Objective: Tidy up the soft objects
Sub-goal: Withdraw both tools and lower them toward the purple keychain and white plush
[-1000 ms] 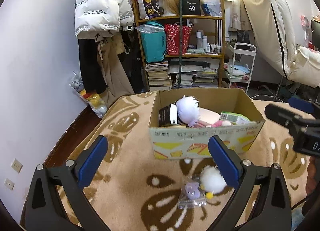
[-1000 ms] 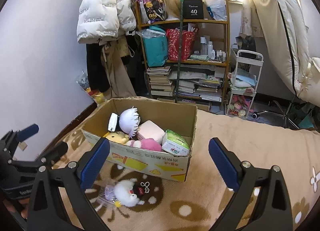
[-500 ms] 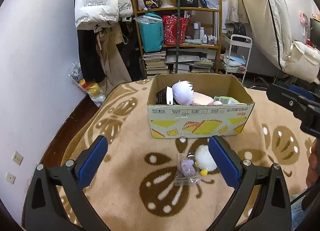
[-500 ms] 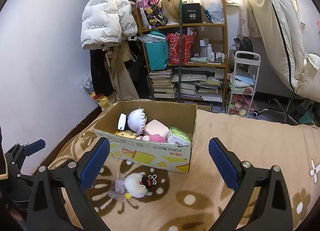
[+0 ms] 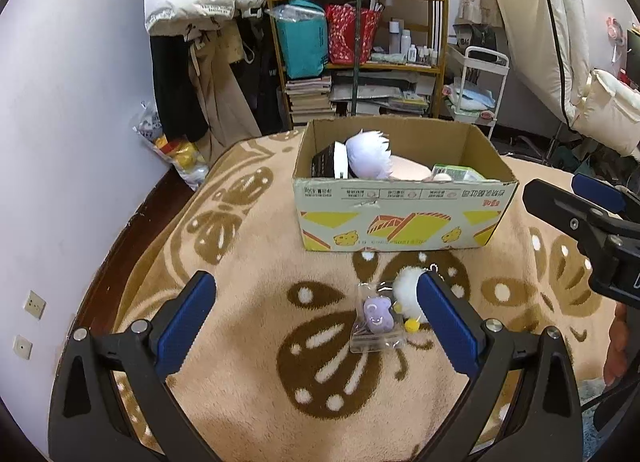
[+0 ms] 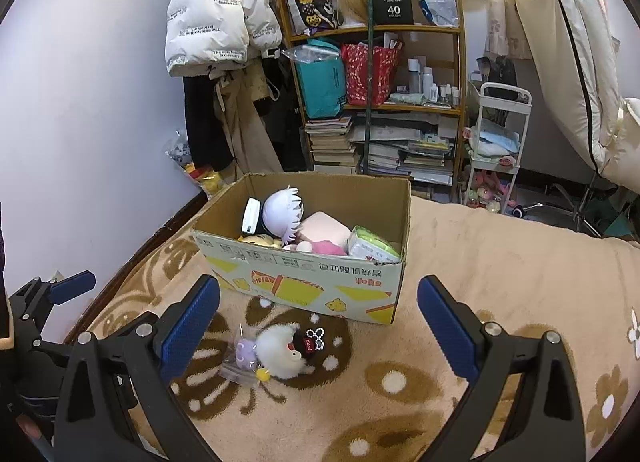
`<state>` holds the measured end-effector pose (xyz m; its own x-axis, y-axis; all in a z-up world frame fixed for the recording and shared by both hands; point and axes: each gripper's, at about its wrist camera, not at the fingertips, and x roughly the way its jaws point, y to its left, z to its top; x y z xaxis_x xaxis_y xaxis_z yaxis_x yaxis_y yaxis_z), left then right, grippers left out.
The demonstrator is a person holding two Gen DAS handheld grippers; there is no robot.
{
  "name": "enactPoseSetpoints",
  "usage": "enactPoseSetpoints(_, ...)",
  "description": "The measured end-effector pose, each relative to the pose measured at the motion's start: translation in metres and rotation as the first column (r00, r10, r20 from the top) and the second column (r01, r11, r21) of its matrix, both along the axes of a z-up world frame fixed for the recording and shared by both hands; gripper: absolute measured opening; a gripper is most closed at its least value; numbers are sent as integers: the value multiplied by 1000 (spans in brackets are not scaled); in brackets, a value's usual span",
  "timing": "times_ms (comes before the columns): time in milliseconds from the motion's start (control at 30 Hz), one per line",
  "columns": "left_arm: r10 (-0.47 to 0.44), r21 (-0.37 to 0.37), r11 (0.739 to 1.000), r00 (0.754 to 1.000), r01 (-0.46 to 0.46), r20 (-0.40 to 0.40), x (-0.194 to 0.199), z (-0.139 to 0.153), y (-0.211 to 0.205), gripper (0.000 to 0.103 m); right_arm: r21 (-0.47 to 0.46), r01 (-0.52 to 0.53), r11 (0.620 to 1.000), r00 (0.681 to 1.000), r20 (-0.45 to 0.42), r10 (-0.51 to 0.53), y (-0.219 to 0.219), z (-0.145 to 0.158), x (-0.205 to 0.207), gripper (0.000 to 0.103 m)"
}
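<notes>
Blocking part of the white plush (image 5: 406,288) in the left wrist view, the left gripper's (image 5: 316,322) right finger covers its right side; the right wrist view shows that plush (image 6: 278,350) whole, with a small black tag reading "Cool" touching it. Contents of the box (image 5: 400,208) are cut off by its front wall in the left view: only the tops of a white-haired doll (image 5: 368,156), a dark packet, something pink and a green-white pack (image 5: 454,173) show. From the right view the box (image 6: 308,282) reveals more: the doll (image 6: 282,212), a yellow plush (image 6: 260,240) mostly buried, two pink soft things whose shapes are hard to make out, and the pack (image 6: 372,246).

Both grippers hover above the rug (image 5: 240,254), tilted down toward the box, fingers spread wide and holding nothing. The right gripper (image 6: 318,326) appears at the right edge of the left view, with part of a hand (image 5: 614,346) below it, cropped by the frame; the left gripper shows at the left edge of the right view.

Two items lie on the rug in front of the box, touching each other: the white plush and one clear bag (image 5: 376,320) with a purple toy inside. One box, two grippers.
</notes>
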<state>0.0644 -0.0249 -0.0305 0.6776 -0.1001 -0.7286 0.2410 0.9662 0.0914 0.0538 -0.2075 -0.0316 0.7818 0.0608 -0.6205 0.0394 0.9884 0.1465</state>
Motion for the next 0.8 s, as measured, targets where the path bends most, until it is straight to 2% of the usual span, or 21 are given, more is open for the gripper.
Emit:
enactPoseSetpoints(233,9,26,1000,997,-7,-74,10,-18,-3,99,3,9,1000,999,-39,-9,-1,-13,14,103)
enactPoseSetpoints(533,18,36,999,984,-12,-177,27,-44,-7,99,31,-41,999,992,-119,44,9,-35,32,103)
enactPoseSetpoints(800,27,37,999,971,-19,-236,35,-61,-6,99,3,-70,998,983,-168,69,20,-52,46,103)
